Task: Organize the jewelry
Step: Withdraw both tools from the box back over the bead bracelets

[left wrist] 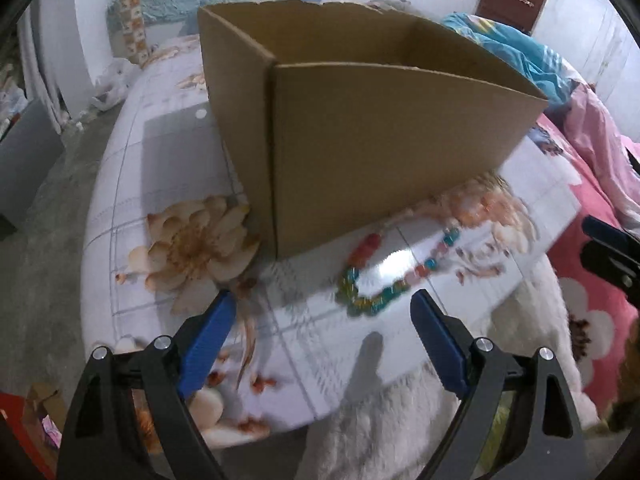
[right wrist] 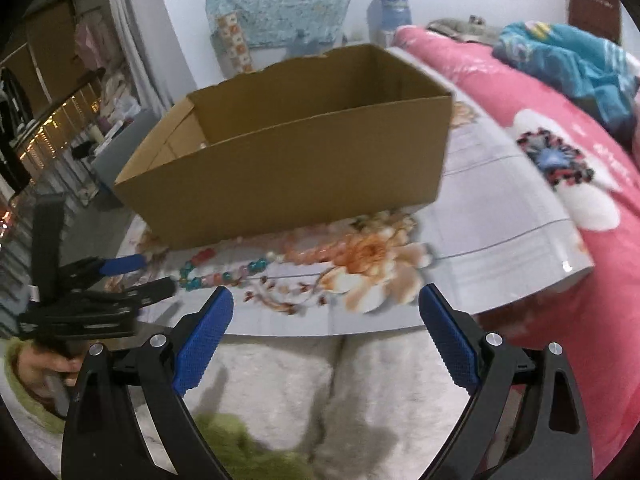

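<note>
A string of coloured beads [left wrist: 384,276] lies on the glossy flower-print table [left wrist: 168,152], just in front of an open cardboard box [left wrist: 380,136]. My left gripper [left wrist: 322,306] is open and empty, its blue fingers just short of the beads. In the right wrist view the beads [right wrist: 224,272] lie before the box [right wrist: 288,168]; the left gripper [right wrist: 154,274] shows open at the left, next to them. My right gripper [right wrist: 326,300] is open and empty, near the table's front edge [right wrist: 440,312].
A pink flower-print bed cover [right wrist: 560,160] with blue bedding [right wrist: 568,60] lies to the right of the table. White fluffy cloth [right wrist: 360,380] is below the table edge. A water jug [right wrist: 394,12] stands behind, and grey floor [left wrist: 40,240] lies on the left.
</note>
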The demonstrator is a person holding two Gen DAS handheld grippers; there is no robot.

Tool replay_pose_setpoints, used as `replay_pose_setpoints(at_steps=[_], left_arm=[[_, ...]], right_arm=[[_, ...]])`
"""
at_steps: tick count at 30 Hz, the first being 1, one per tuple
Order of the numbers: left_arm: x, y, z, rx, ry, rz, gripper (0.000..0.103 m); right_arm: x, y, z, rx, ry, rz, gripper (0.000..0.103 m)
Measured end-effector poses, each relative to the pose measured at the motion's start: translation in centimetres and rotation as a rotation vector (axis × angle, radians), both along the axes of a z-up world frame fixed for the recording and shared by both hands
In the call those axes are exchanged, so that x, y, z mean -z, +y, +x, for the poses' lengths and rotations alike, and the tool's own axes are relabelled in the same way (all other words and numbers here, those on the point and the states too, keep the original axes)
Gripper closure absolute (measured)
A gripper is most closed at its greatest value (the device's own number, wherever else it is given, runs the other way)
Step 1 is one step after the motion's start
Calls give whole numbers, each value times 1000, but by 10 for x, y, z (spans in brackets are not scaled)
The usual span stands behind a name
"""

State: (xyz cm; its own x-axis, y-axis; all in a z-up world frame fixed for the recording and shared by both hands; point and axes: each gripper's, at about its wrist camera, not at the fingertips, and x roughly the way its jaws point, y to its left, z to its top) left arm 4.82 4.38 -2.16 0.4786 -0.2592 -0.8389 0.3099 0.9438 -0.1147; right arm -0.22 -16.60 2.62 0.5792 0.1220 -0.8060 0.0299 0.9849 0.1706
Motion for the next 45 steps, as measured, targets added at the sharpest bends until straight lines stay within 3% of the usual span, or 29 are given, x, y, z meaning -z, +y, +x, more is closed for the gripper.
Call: replay_pose_setpoints(at_steps=[3, 6, 9, 12, 14, 16, 18, 21, 25, 29, 35, 40, 45], left_arm=[[9, -8, 7, -47, -40, 51, 16], [10, -14, 6, -47, -96, 39, 15], [9, -18, 0, 6, -131, 61, 15], [12, -15, -11, 60, -104, 55, 15], [15, -18, -19, 88, -120, 105, 14], [13, -16, -24, 107, -104, 103, 14], [6, -12, -25, 102, -91, 50, 14], [-8, -8, -23, 82, -162, 1, 14], [-5, -22, -6, 32, -211, 73, 14], [14, -31, 5, 36, -179, 155, 14], [13, -19, -19, 85, -160, 133, 14], [17, -1, -19, 54, -133, 113, 6], [18, 0, -15, 45, -128, 101, 5]], right_arm=[[5, 3, 5, -8, 15, 46, 13], [14, 8, 3, -12, 42, 49, 13], [23, 11, 3, -13, 67, 51, 13], [26, 10, 5, -7, 77, 54, 13], [27, 10, 7, -3, 81, 56, 13], [27, 10, 8, -5, 81, 55, 13], [27, 12, 10, -12, 78, 51, 13], [30, 14, 14, -17, 84, 58, 13], [33, 17, 17, -21, 93, 73, 13], [31, 14, 15, -19, 88, 58, 13], [36, 5, 13, -15, 95, 94, 13], [42, 14, 18, -60, 105, 117, 13], [38, 29, 21, -98, 95, 94, 13]])
